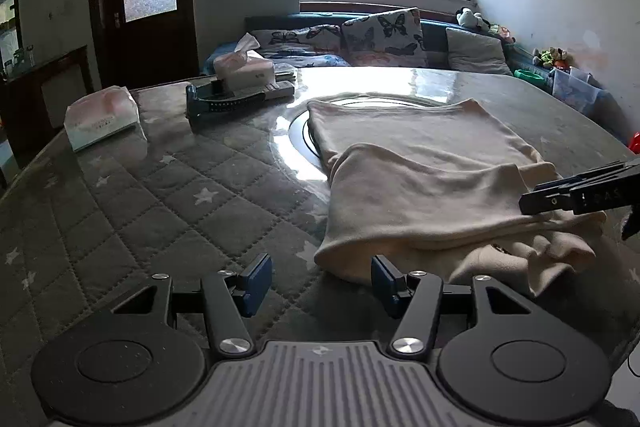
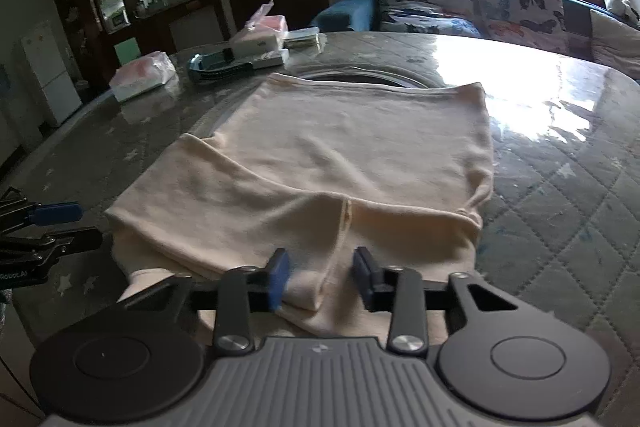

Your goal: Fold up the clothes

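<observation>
Cream garment (image 2: 340, 155) (partly folded) on the quilted table (image 1: 160, 195) — left gripper (image 1: 322, 281) and right gripper (image 2: 322, 277) both released, jaws apart.

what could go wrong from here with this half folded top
The right gripper stands open around the near edge of the cream garment; it may pinch only one layer, so the folded sleeve slides apart. The left gripper is open beside the cloth, holding nothing down. The glossy table cover may let the whole garment drag.
</observation>
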A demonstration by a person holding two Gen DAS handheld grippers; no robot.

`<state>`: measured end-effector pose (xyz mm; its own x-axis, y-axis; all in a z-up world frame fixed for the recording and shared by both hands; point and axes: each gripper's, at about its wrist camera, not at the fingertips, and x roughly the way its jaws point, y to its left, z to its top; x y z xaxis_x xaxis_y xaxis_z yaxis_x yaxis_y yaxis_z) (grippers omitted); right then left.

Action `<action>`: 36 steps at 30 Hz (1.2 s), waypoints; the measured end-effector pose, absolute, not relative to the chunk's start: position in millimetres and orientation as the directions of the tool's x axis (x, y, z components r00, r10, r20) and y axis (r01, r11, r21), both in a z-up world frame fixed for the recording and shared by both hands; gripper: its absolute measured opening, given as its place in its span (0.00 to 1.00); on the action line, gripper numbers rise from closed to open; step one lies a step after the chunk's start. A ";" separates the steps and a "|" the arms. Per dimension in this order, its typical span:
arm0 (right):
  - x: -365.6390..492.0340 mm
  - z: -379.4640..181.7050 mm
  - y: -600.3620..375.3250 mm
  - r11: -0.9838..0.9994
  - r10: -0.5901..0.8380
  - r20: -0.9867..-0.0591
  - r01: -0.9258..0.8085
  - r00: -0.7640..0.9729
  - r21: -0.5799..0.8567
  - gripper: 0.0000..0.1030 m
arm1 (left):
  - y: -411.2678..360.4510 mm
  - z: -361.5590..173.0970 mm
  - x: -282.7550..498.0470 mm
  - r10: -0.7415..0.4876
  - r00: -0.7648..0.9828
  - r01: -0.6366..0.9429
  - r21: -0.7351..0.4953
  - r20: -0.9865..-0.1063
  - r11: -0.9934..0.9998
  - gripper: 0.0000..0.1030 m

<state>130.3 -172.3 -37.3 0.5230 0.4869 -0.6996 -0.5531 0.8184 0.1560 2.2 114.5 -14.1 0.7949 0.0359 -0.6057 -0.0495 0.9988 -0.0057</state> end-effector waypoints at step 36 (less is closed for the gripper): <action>125.0 -29.9 -168.6 0.811 0.492 -0.688 -0.568 0.533 0.139 0.04 | 91.4 -26.1 12.4 0.054 0.798 -0.042 0.035 -0.600 0.999 0.30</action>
<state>125.0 -168.6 -29.9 0.5335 0.4915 -0.6883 -0.5679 0.8112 0.1391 12.4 91.4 -26.1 0.7979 0.0542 -0.6003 -0.0417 0.9985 0.0348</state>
